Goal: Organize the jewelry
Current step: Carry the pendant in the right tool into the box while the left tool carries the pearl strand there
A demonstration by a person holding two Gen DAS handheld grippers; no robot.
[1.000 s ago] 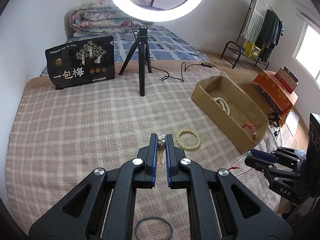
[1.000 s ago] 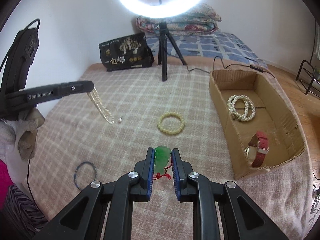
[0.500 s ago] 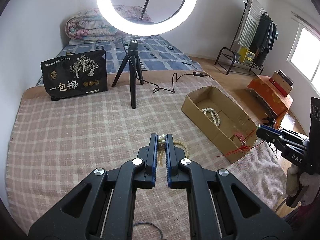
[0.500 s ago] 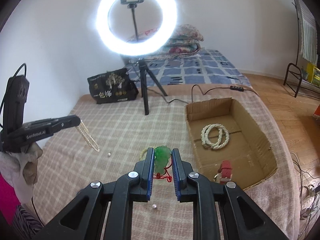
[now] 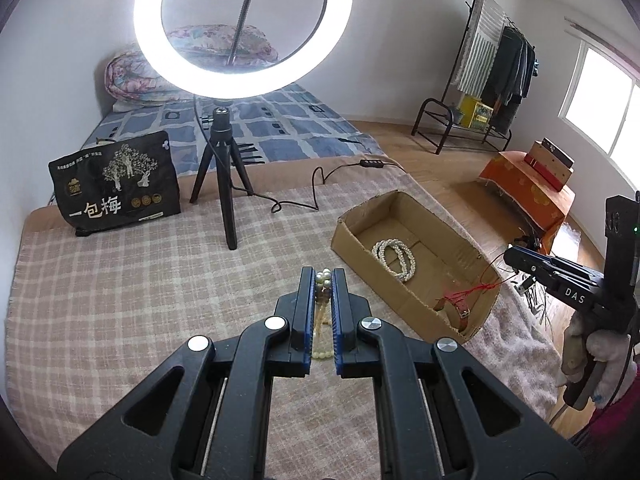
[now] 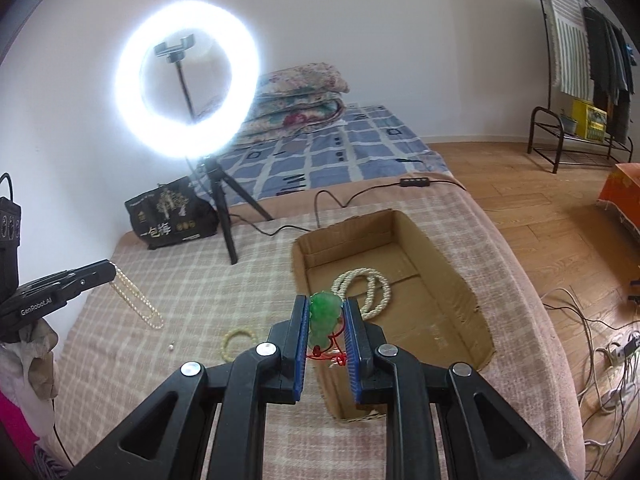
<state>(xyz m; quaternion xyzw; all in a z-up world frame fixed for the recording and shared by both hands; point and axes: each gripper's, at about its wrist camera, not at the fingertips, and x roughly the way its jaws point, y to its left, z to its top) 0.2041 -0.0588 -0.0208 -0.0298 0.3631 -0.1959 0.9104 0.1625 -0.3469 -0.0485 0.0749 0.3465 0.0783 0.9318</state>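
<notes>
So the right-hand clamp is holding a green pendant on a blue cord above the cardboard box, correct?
Not quite: the cord is red, not blue. The right wrist view shows the right gripper shut on the green pendant, its red cord dangling over the cardboard box.

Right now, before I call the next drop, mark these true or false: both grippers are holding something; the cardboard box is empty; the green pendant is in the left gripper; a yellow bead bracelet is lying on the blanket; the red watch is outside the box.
1. Both grippers hold something. True: the left gripper is shut on the pearl necklace, the right gripper on the green pendant.
2. The cardboard box is empty. False: it holds a white bead strand and a red watch.
3. The pendant is in the left gripper. False: the right holds it.
4. A yellow bead bracelet lies on the blanket. True.
5. The watch is outside the box. False: it lies inside.
</notes>
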